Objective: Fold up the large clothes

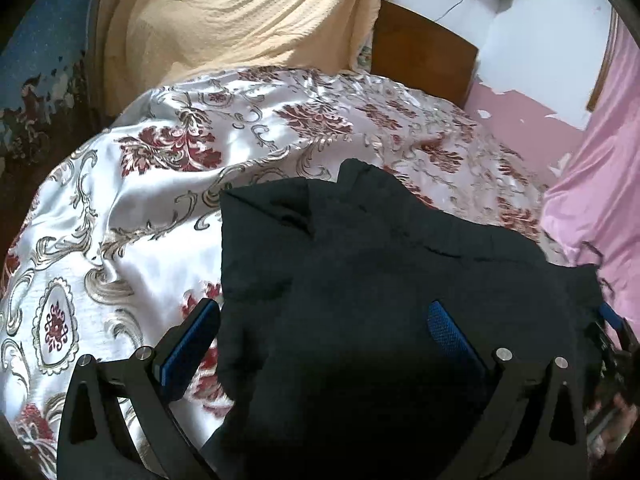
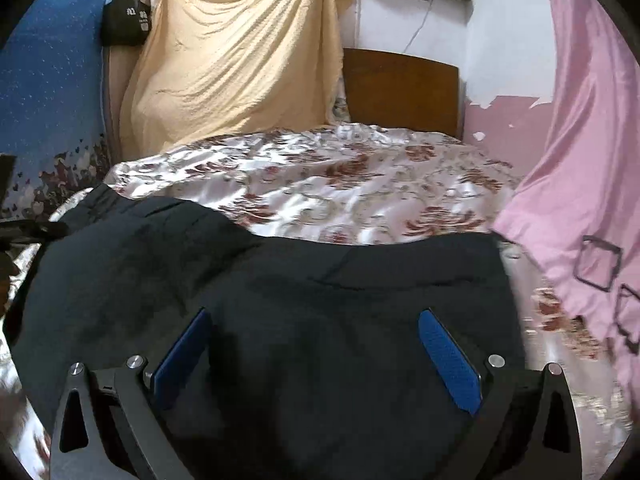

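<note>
Left tool: our left tool (image 1: 324,328) hangs over the bed with its blue-padded fingers (image 1: 450,336) spread wide apart, clamping nothing.
Right tool: our right tool (image 2: 316,340) also stands with its blue pads (image 2: 450,354) well apart, gripping nothing.
Garment: the large black cloth garment (image 1: 380,280) lies rumpled on the bed directly beneath and ahead of both tools; in the left wrist view its left edge runs between the fingers, so one pad sits over the bedspread and the other over the black cloth. In the right wrist view the garment (image 2: 280,300) fills the whole space between the pads and reaches off to the left.
Bed: we see a shiny white bedspread with dark red floral motifs (image 2: 340,184) stretching beyond the garment, ahead of the tools.
Backdrop: a brown wooden headboard (image 2: 400,88) stands at the far end of the bed; a pale yellow draped cloth (image 2: 240,60) hangs to its left, a pink curtain (image 2: 580,140) to the right of the tools.
Other: a small black bag (image 2: 126,20) hangs high at the left.
</note>
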`<state>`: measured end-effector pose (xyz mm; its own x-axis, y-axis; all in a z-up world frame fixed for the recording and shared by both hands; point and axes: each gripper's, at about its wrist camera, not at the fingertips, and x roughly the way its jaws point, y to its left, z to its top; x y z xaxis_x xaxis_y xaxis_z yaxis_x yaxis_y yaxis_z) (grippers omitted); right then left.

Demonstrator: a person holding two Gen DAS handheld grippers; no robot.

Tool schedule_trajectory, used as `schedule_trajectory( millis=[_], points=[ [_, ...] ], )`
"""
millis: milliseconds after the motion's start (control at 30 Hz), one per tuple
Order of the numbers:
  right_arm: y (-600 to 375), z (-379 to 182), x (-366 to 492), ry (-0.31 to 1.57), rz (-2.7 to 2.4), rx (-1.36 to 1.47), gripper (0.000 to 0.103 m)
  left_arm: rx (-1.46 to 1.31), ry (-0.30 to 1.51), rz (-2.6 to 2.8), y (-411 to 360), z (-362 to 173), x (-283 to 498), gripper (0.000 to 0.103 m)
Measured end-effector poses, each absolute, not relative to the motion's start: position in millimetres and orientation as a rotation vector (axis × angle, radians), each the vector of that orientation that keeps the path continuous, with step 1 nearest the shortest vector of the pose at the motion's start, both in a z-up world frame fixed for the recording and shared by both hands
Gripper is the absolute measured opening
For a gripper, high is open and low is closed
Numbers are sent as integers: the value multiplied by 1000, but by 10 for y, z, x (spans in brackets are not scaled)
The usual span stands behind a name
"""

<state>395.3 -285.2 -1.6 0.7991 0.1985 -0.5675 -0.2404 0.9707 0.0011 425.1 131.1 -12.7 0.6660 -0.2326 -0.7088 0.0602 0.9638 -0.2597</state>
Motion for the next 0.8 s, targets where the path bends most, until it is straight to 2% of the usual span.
schedule_trajectory(
  millis=[100,233,400,533,800],
  points=[
    [-3180,66,3881,599,256,-24,103,-290,814,-288,1431,-95,4122,102],
    [-3550,53,3808,631,280,56,103,-227,814,-266,1457,-104,4036,102],
    [-3831,-160,3816,743,292,131,103,-223,882,-293,1495,-290,4082,102],
    [-3964,-355,3880,845,326,226,103,-330,936,-329,1608,-420,4133,102],
    [-4125,-649,4001,1030,442,287,103,-176,956,-345,1481,-460,4079,102]
  ],
)
